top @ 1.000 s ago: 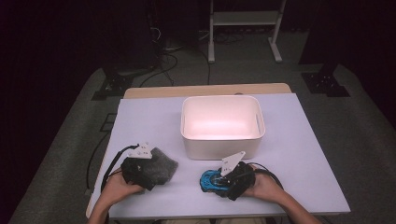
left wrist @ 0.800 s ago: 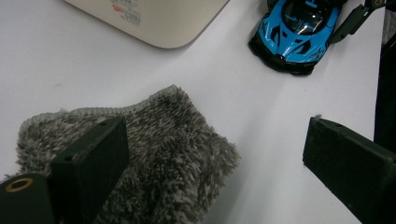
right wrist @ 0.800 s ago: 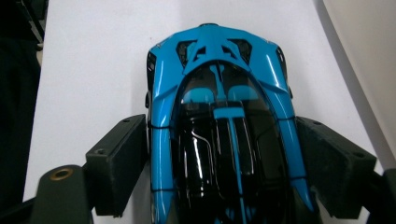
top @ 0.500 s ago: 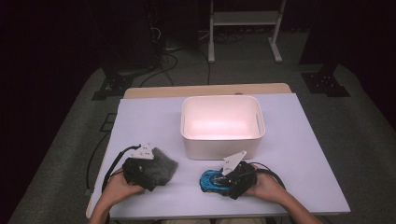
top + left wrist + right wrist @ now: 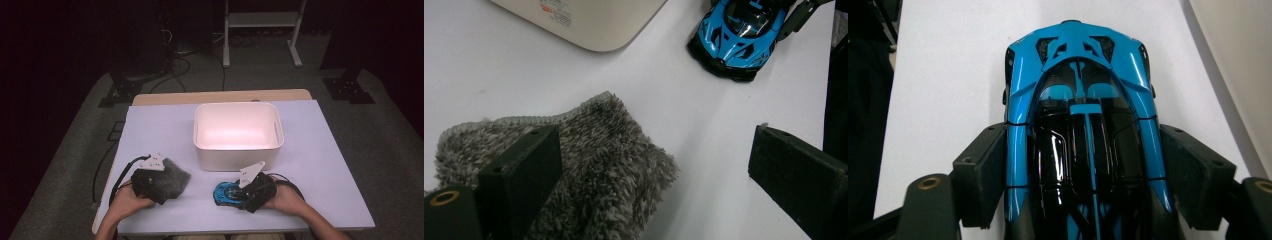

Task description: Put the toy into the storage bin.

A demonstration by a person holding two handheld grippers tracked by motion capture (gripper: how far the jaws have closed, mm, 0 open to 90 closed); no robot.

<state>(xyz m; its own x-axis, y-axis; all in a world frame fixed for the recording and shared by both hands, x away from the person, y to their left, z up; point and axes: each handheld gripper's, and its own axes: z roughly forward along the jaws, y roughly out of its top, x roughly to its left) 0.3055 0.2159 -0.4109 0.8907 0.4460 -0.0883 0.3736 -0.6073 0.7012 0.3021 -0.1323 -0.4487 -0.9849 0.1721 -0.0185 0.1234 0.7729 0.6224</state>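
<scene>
The table (image 5: 150, 125) has a white top, and the white bin (image 5: 238, 134) stands near the middle of it, a little toward the far edge. The bin is empty, with nothing inside its walls.

Near the front edge, toward the left corner, lies the grey shaggy cloth (image 5: 172, 179). The left claw (image 5: 150, 182) is over it. In the left gripper view its jaws stand wide apart: one jaw rests on the cloth (image 5: 589, 165), the other is on bare table, so it holds nothing yet.

Right of the cloth, just in front of the bin's near wall, is the blue toy car (image 5: 227, 192). The right claw (image 5: 245, 192) has its jaws on both sides of the car (image 5: 1083, 125), and the pads seem to touch the car's flanks. The car rests on the table.

Compared with one second ago almost nothing has moved: both hands, the cloth and the car are in the same places. I judge this as a pause at the moment of gripping. The car seems ready to be lifted, probably into the bin, while the left claw must first close on the cloth.
</scene>
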